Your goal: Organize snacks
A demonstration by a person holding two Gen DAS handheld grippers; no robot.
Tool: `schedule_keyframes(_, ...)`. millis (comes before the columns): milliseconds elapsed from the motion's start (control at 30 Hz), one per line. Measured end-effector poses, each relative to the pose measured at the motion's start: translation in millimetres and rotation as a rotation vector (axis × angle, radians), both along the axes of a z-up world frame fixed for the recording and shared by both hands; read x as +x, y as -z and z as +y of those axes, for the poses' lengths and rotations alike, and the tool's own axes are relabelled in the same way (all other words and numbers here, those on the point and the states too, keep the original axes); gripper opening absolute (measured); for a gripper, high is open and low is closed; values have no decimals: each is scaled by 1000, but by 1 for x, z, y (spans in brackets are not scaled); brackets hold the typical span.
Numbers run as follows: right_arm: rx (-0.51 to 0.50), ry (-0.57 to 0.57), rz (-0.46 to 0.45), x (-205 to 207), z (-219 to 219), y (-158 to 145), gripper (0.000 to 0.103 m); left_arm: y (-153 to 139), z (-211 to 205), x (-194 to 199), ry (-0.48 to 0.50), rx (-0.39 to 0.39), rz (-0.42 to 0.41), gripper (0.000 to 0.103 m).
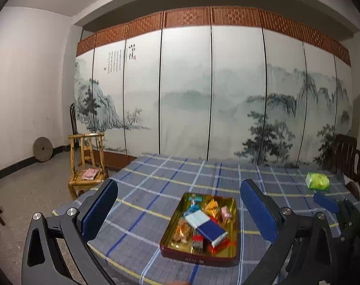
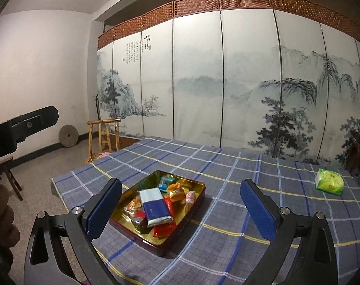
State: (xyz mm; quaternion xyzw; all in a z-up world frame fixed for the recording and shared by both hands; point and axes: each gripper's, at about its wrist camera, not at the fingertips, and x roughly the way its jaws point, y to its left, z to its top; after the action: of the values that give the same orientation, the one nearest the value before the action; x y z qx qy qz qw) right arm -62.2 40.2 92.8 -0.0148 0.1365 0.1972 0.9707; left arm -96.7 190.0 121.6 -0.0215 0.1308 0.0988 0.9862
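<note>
One green snack packet (image 2: pixel 329 181) lies well apart from the filled gold tin (image 2: pixel 194 187) — left gripper (image 1: pixel 180 211) and right gripper (image 2: pixel 182 209) both spread, empty; fetching it looks next.

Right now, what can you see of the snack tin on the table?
The shallow rectangular metal tin, shiny gold inside with dark red outer walls, sits flat and lidless on the blue plaid tablecloth. It holds wrapped snacks, with a blue-and-white foil bar lying on top. Neither tool touches it.
</note>
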Motion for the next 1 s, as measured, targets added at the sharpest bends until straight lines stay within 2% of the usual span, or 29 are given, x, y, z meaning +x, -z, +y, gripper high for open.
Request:
schedule_keyframes(100, -2, 14, 5, -1, 0, 7, 100, 14, 0, 7, 15, -17, 57, 103)
schedule_keyframes(433, 3, 47, 37, 1, -4, 22, 100, 51, 3, 16, -7, -8, 147, 103)
schedule_keyframes(700, -35, 53, 31, 2, 3, 28, 101, 54, 5, 14, -2, -12, 152, 103)
schedule_keyframes(1000, -67, 107, 64, 8, 5, 30, 101, 56, 2, 15, 5, -3, 168, 103)
